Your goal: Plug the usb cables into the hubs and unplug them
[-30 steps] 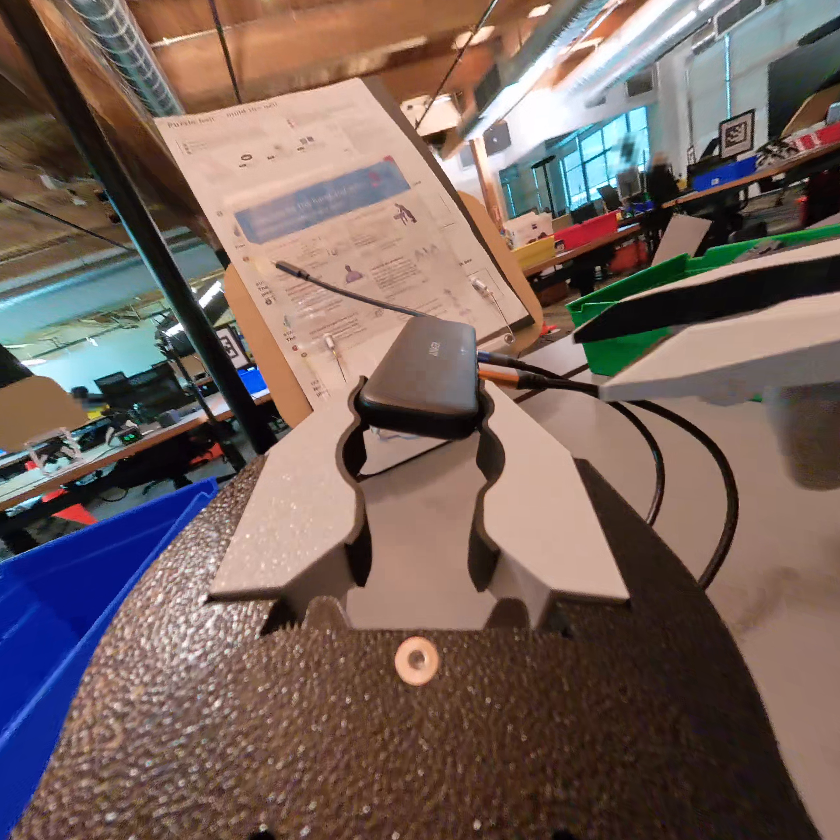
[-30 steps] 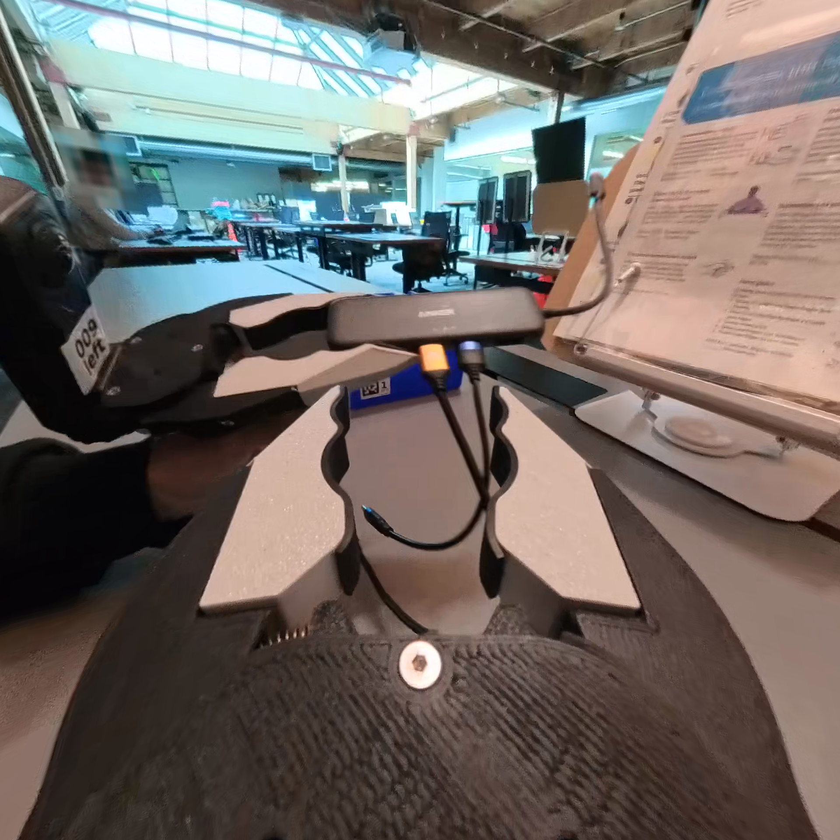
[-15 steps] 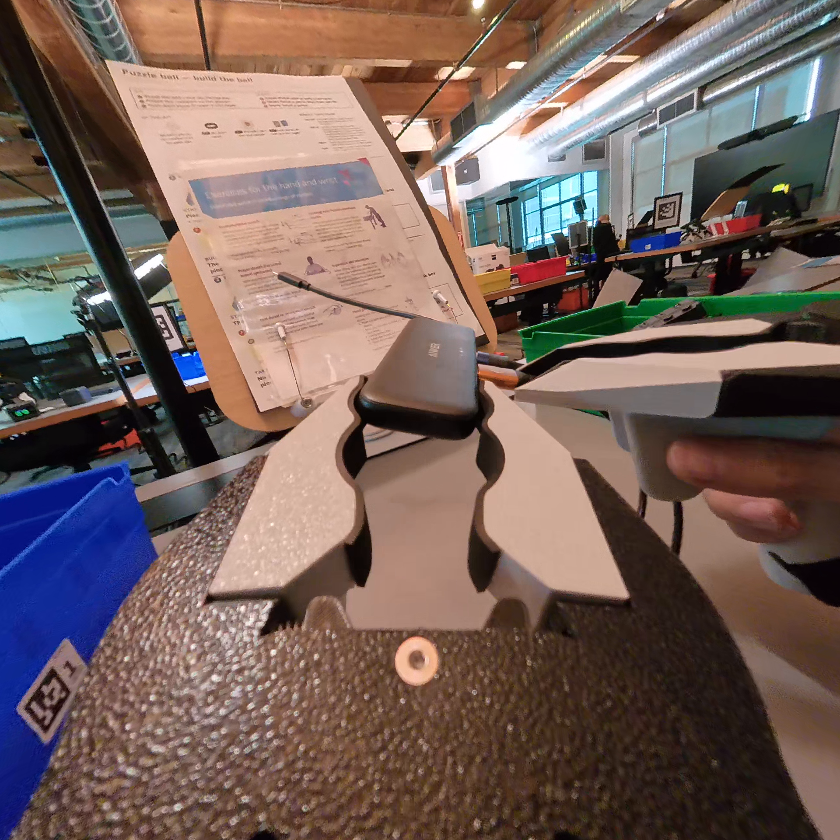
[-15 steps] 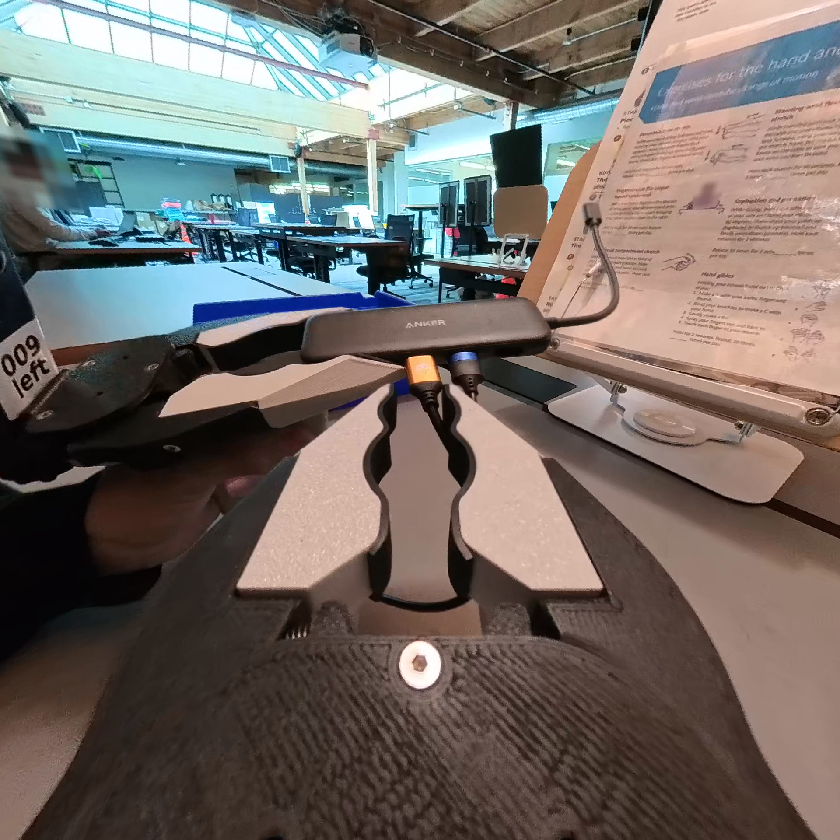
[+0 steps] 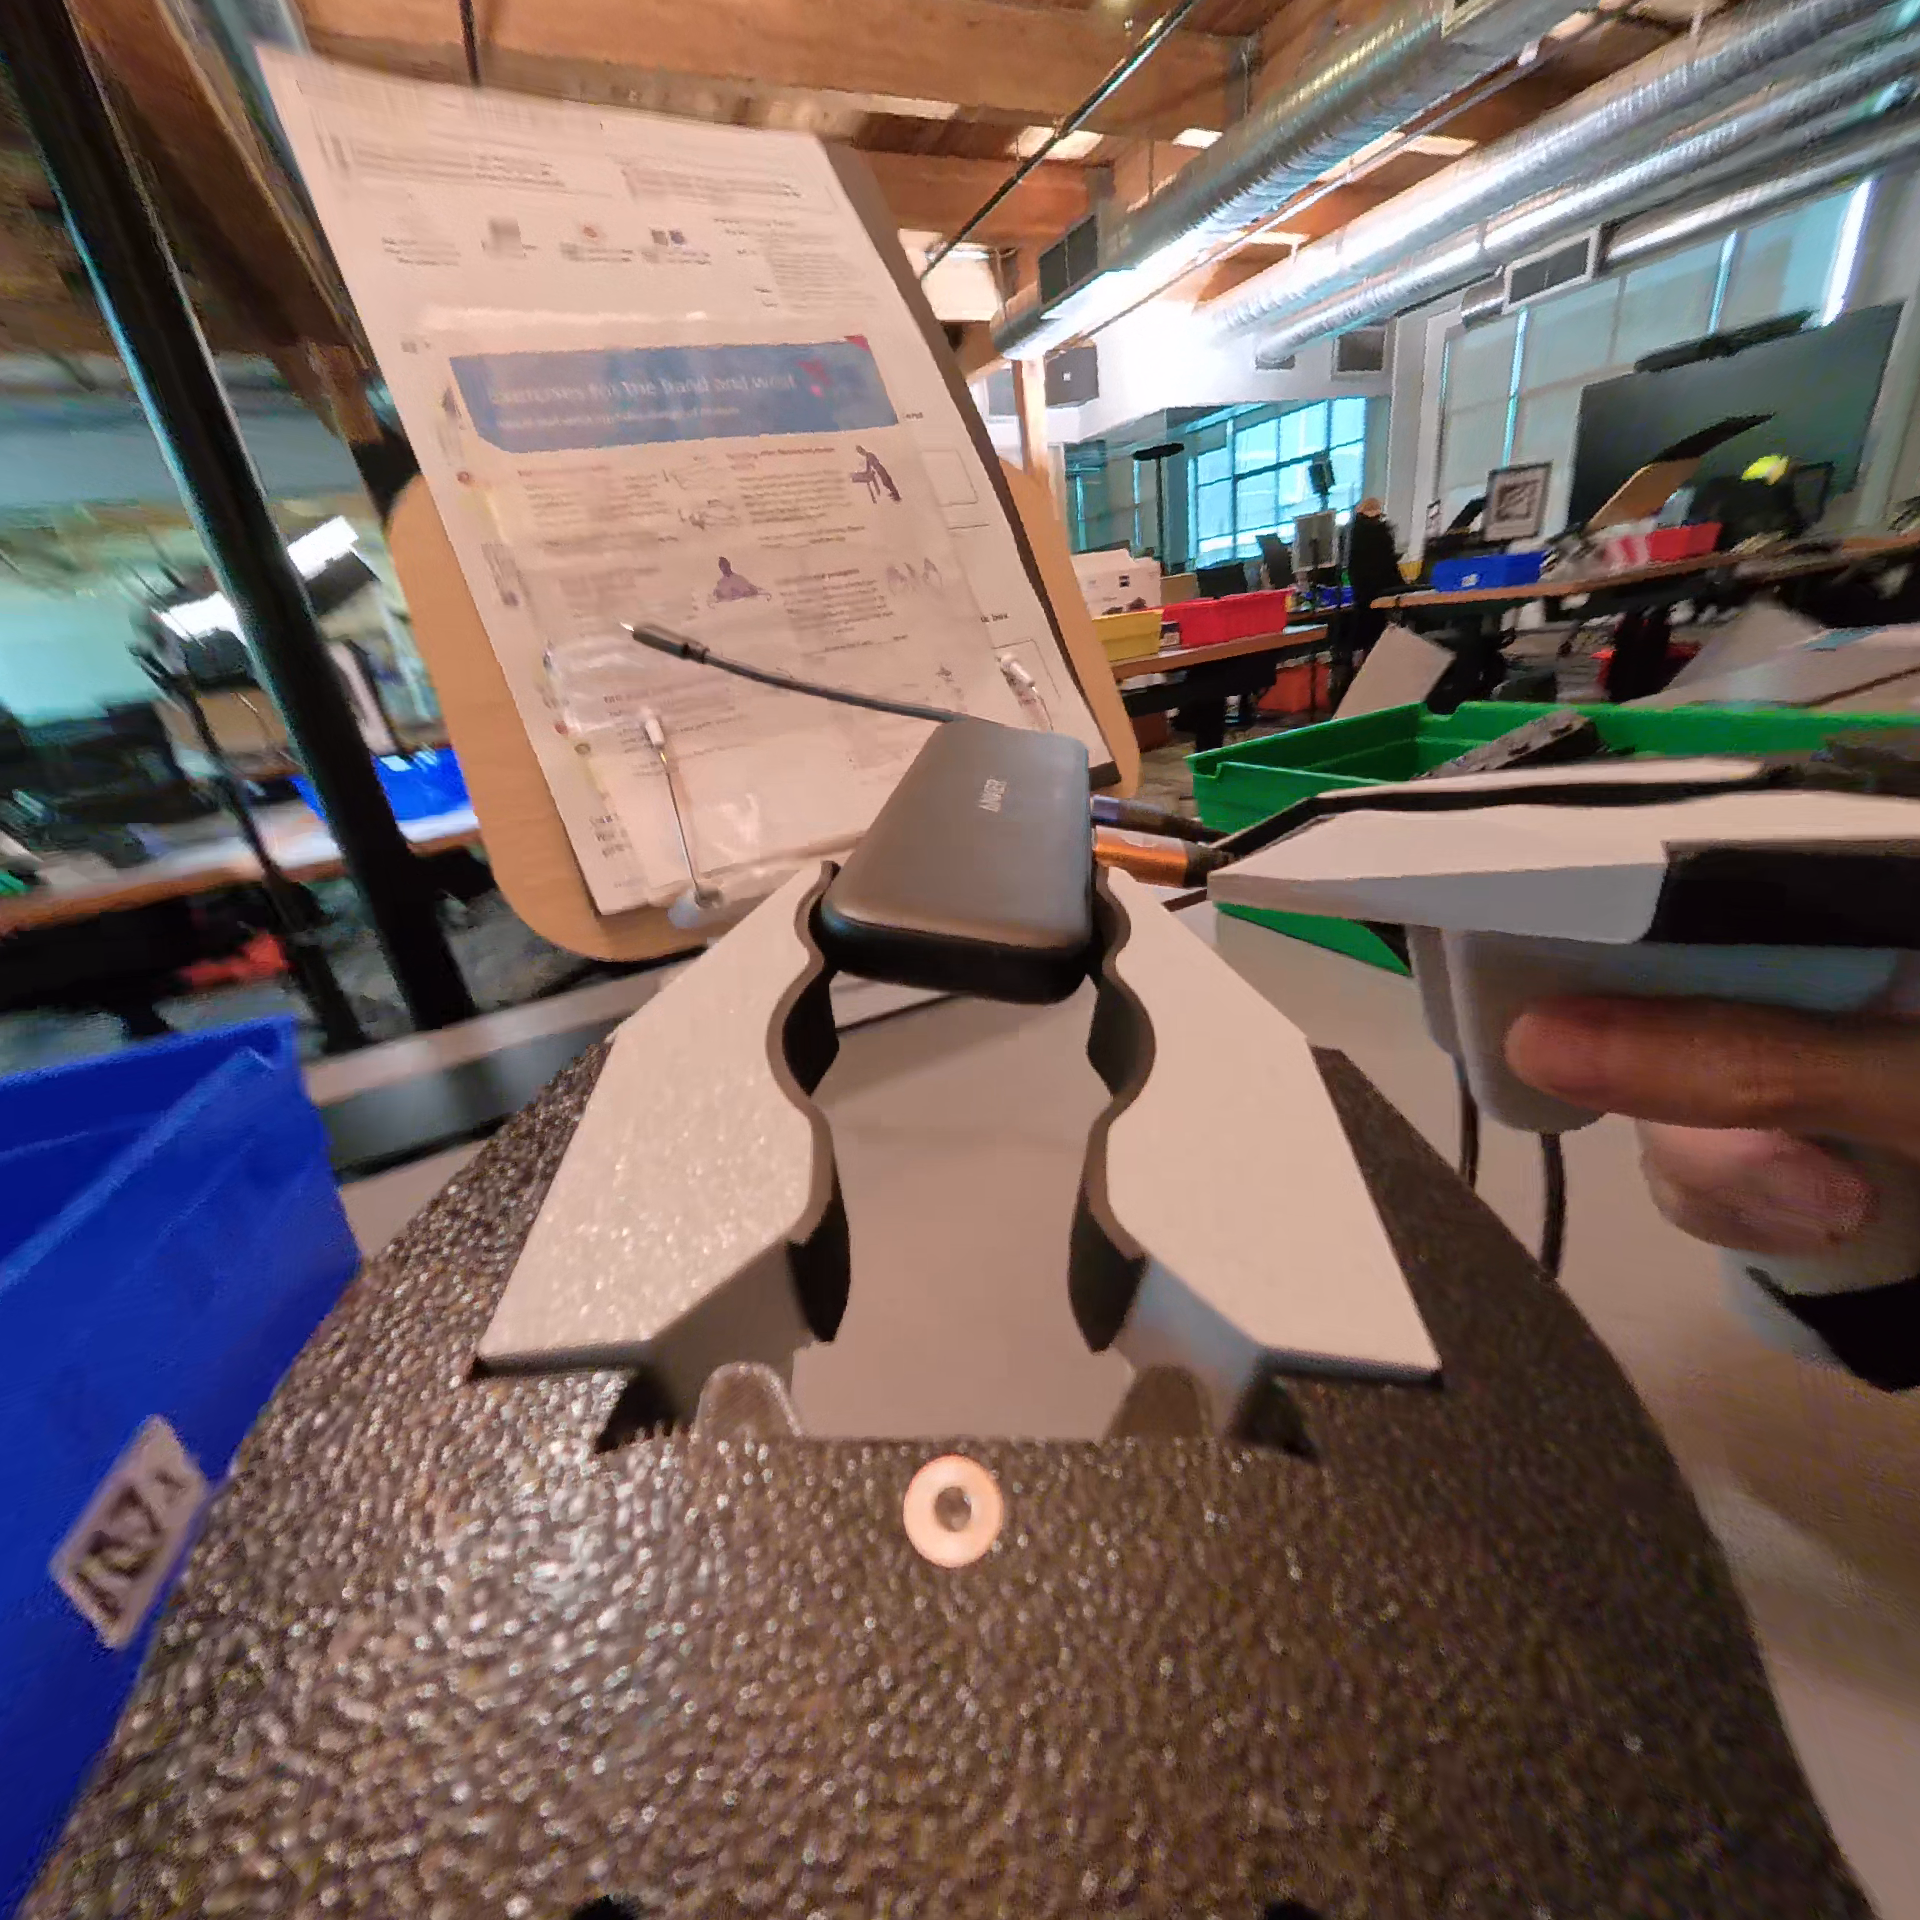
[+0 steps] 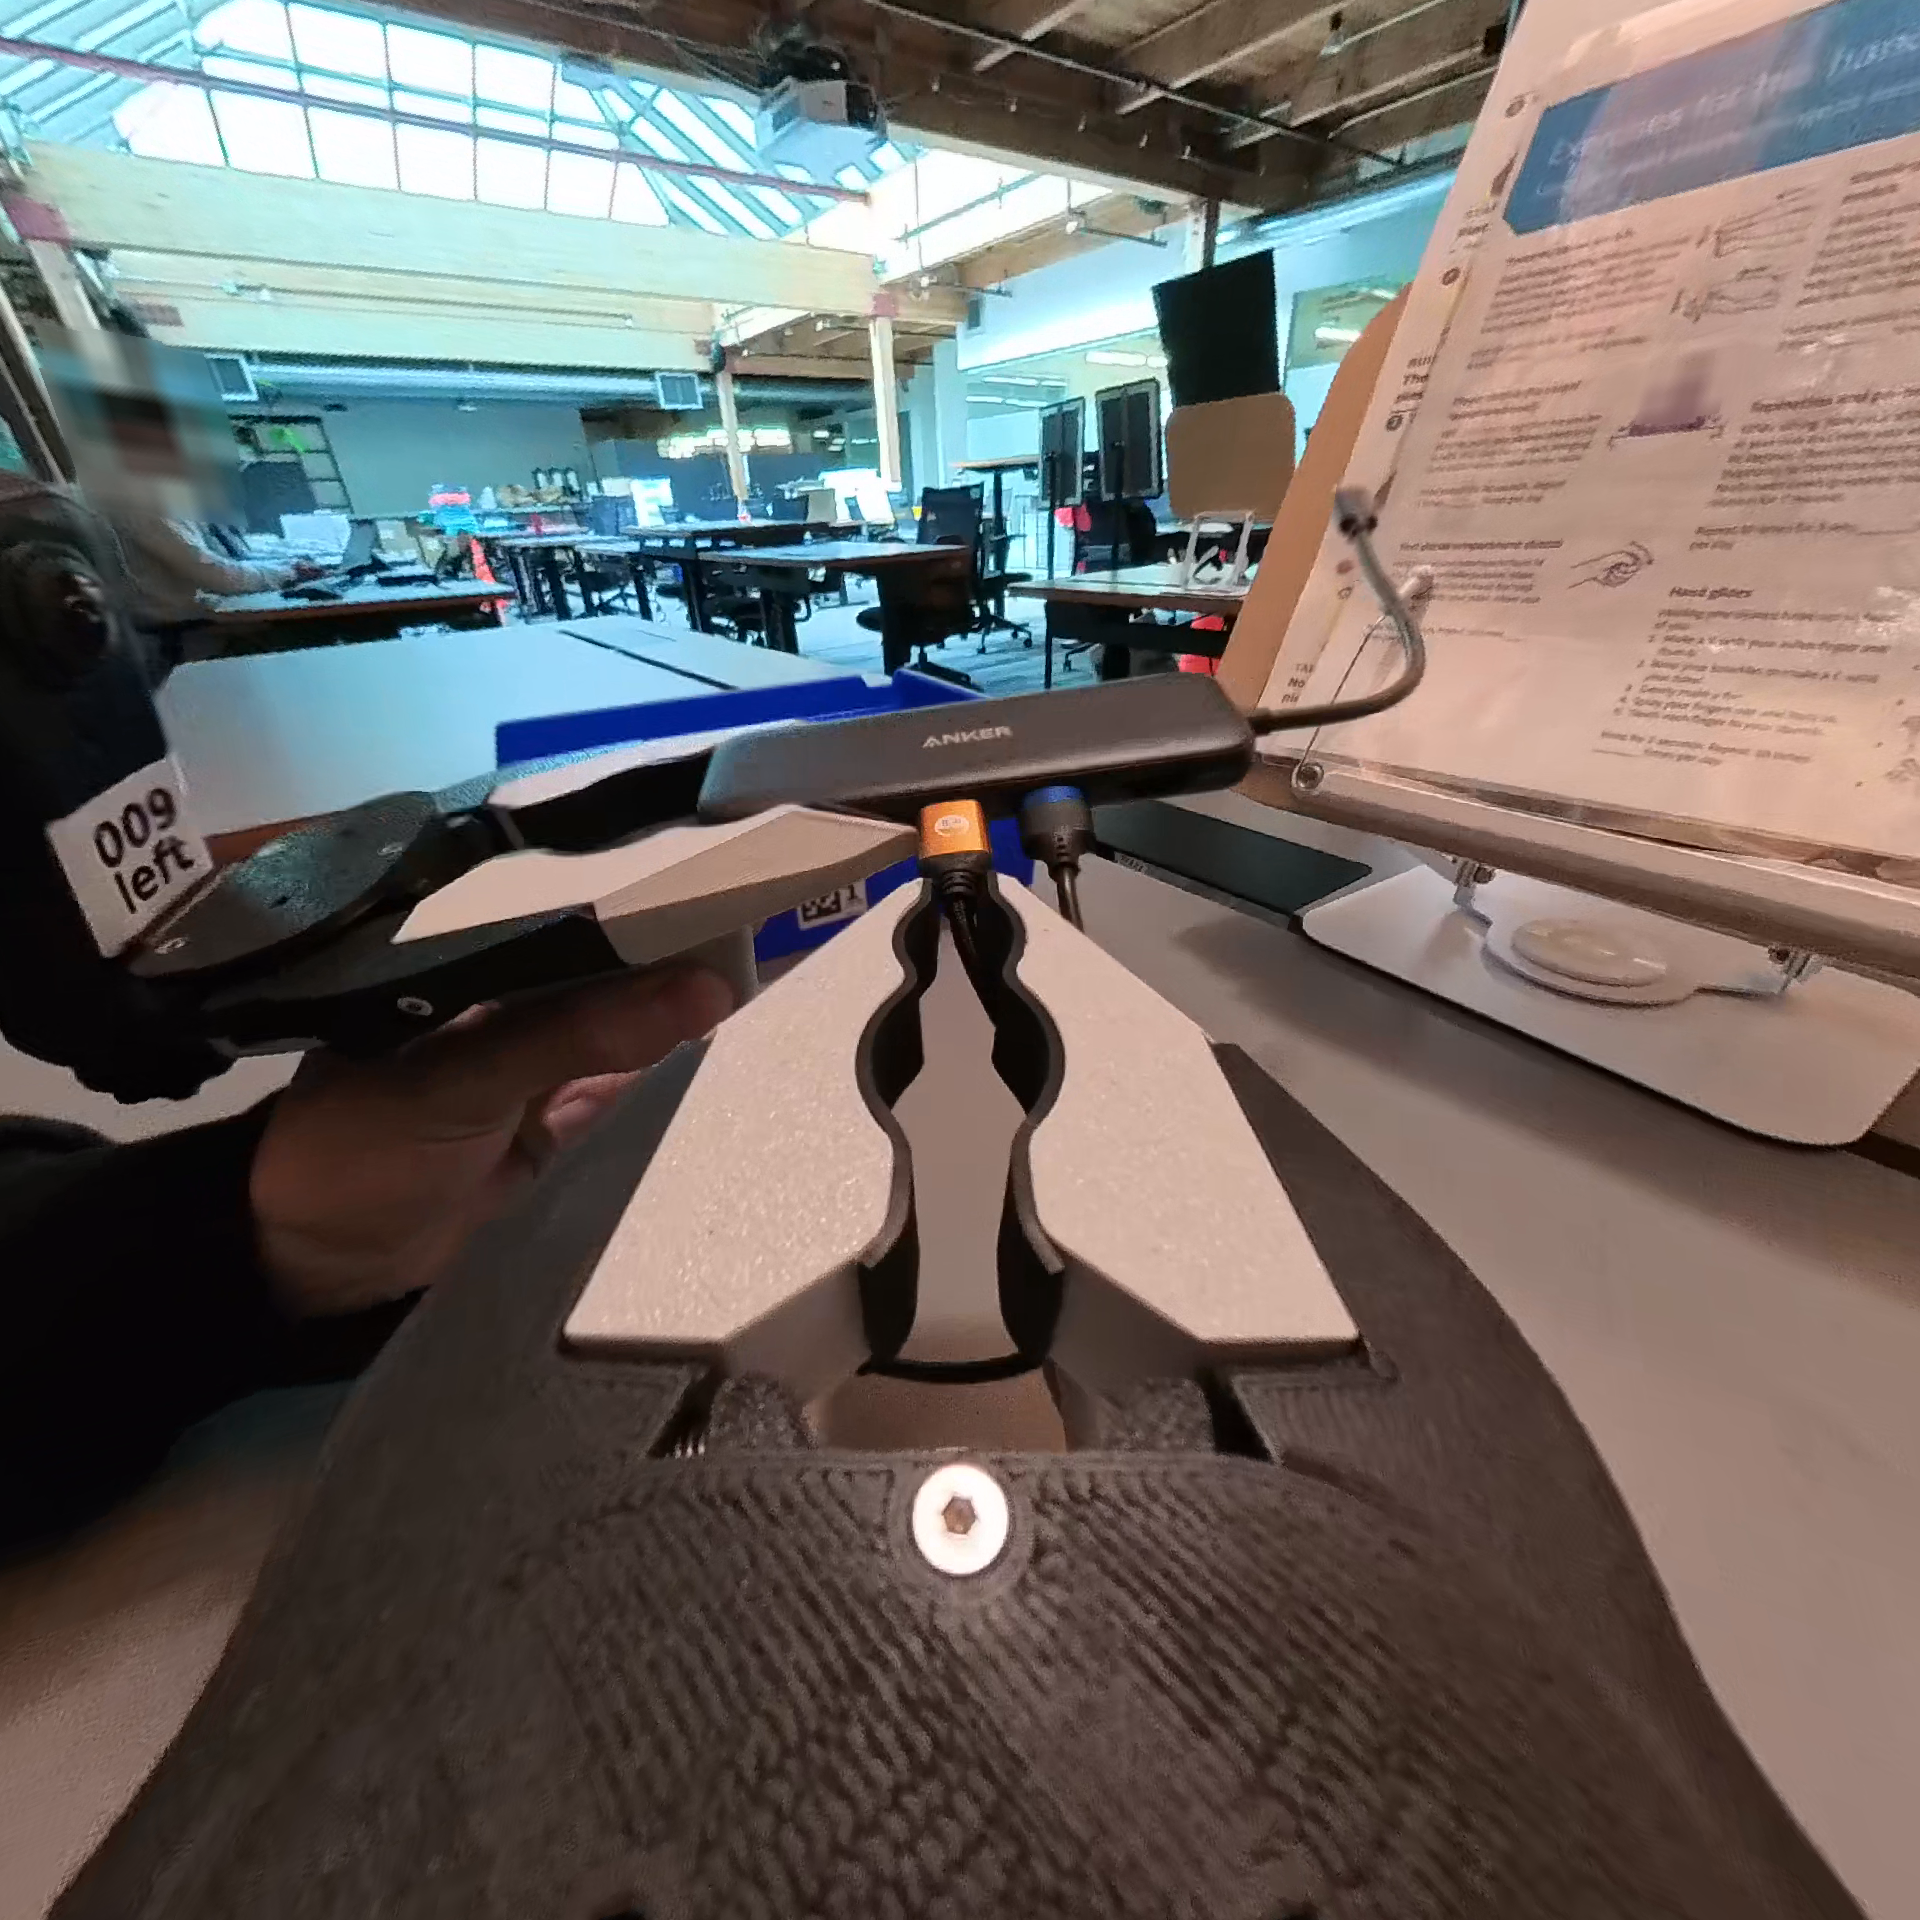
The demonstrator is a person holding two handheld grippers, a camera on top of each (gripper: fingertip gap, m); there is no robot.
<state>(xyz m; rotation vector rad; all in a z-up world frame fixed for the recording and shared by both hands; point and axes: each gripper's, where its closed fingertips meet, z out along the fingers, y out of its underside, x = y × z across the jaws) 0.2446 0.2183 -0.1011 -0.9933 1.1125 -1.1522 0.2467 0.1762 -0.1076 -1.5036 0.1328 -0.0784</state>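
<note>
- Dark grey hub (image 6: pixel 977 750) is staying in the air in front of the document stand (image 6: pixel 1621 894); my left gripper (image 5: pixel 951 925) is closed on its near end and is carrying it.
- Orange plug (image 6: pixel 951 831) and blue plug (image 6: pixel 1055 816) are both sitting in the side of the hub that faces away from the stand.
- My right gripper (image 6: pixel 961 914) is nearly closed, pinching the black cable (image 6: pixel 961 940) just below the orange plug, so I am judging the step as unplugging.
- I am thinking the grip is better on the hard orange shell than on the soft cable.
- I am planning a straight pull away from the stand, no bending sideways.
- I am keeping the left gripper firm, because the hub may slip out.
- I am watching that the blue plug is not being dragged too.
</note>
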